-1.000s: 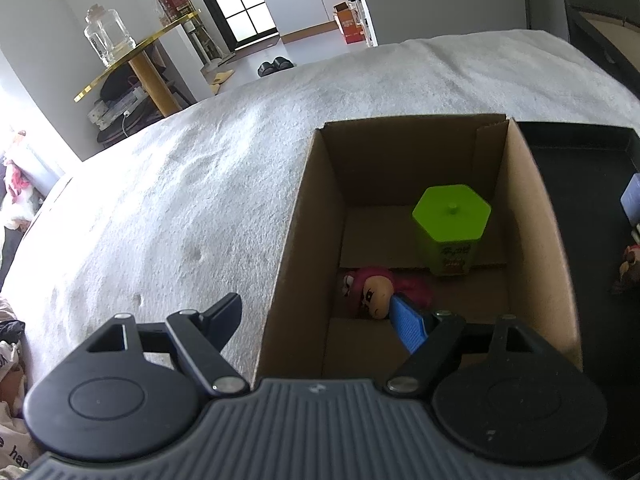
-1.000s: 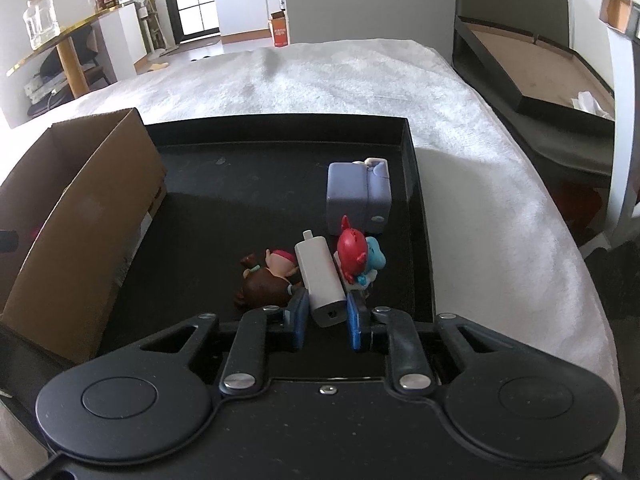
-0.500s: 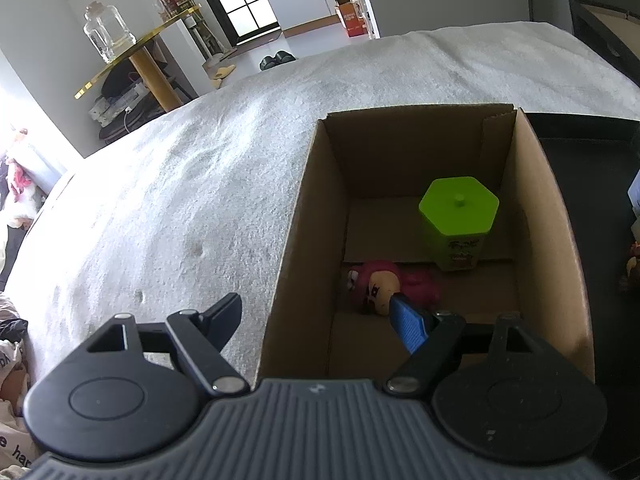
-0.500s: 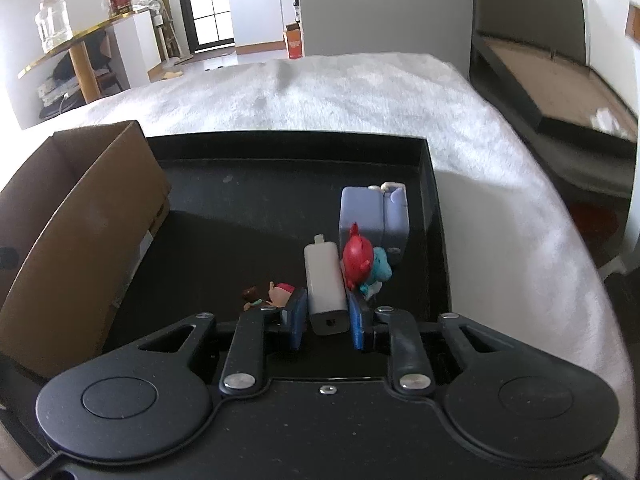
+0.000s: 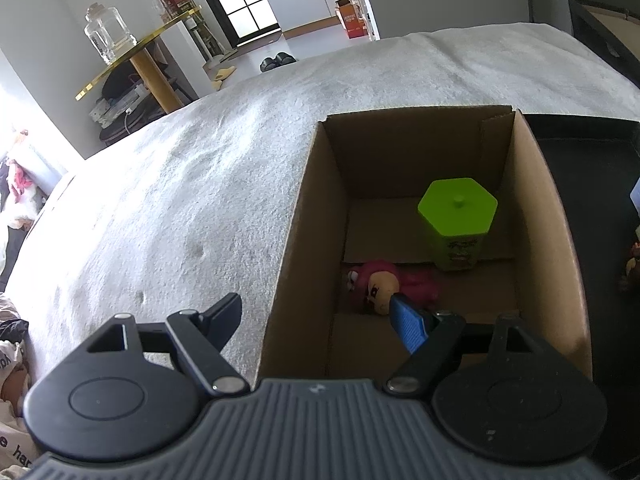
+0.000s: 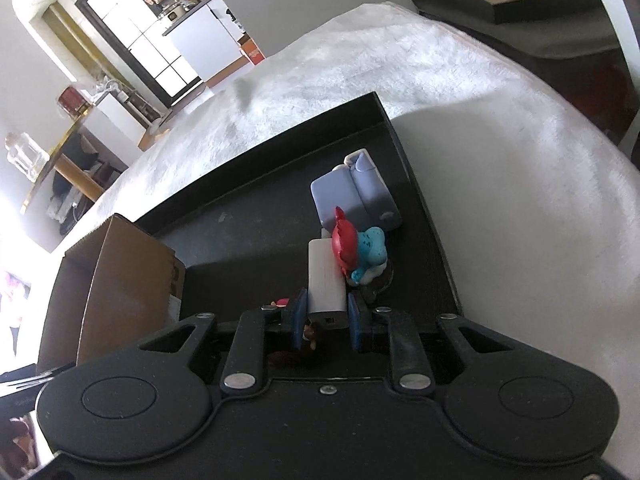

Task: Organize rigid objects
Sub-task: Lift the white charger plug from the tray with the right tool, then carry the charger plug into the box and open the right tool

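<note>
My right gripper is shut on a white rectangular block, held above the black tray. Beside the block stands a red-and-blue figurine, and behind it a lavender toy sofa. A small brown figure is mostly hidden under the fingers. My left gripper stands open over the near wall of the cardboard box, with nothing between its fingers. Inside the box are a lime-green hexagonal container and a pink-haired doll.
Box and tray sit side by side on a white fluffy cover. The cardboard box lies left of the tray in the right wrist view. A gold side table with a glass jar stands beyond the bed.
My right gripper has lifted the white block off the tray, rolled, and shifted; the view now tilts. The left gripper has kept still and open.
</note>
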Demonstrator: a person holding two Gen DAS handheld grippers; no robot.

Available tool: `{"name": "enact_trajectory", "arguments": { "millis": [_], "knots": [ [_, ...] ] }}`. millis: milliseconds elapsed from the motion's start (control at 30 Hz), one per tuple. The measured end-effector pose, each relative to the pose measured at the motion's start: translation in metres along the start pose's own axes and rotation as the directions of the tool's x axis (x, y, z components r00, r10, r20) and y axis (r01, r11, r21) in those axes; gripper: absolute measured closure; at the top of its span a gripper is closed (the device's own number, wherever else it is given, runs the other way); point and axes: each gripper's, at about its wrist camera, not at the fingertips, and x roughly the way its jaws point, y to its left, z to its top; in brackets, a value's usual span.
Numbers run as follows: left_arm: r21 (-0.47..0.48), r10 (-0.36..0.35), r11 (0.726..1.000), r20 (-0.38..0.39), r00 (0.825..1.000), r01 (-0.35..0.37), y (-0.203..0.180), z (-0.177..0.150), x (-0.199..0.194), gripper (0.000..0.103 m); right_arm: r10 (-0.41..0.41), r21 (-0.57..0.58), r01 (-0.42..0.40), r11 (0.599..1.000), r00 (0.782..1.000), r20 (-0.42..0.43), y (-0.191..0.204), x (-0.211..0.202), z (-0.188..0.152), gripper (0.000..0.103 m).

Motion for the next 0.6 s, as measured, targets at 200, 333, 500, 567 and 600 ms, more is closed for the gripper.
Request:
{"name": "enact_trajectory", "arguments": {
  "millis": [200,333,500,567,600],
  "knots": [
    [-0.009,-0.014,1.000,0.007,1.000,0.014,0.002,0.000,-0.002,0.023,-0.001,-0.032,0.001,0.999,1.000,0.014,0.010,-0.009,0.004,0.082],
    [-0.024,-0.025,0.999,0.009,1.000,0.025,0.007,-0.001,-0.003,0.023,-0.008,-0.050,0.009,0.999,1.000,0.027,0.018,-0.014,0.007,0.082],
    [-0.039,-0.043,0.998,0.013,0.999,0.044,0.015,-0.004,-0.003,0.023,-0.008,-0.077,0.012,0.997,0.999,0.046,0.033,-0.021,0.009,0.082],
    [-0.048,-0.052,0.997,0.012,0.999,0.052,0.017,-0.005,-0.003,0.023,-0.006,-0.086,0.011,0.996,0.999,0.054,0.037,-0.023,0.011,0.082],
    [-0.051,-0.056,0.997,0.013,0.998,0.056,0.018,-0.005,-0.002,0.023,-0.005,-0.091,0.010,0.996,0.998,0.058,0.041,-0.025,0.011,0.082]
  ]
}}
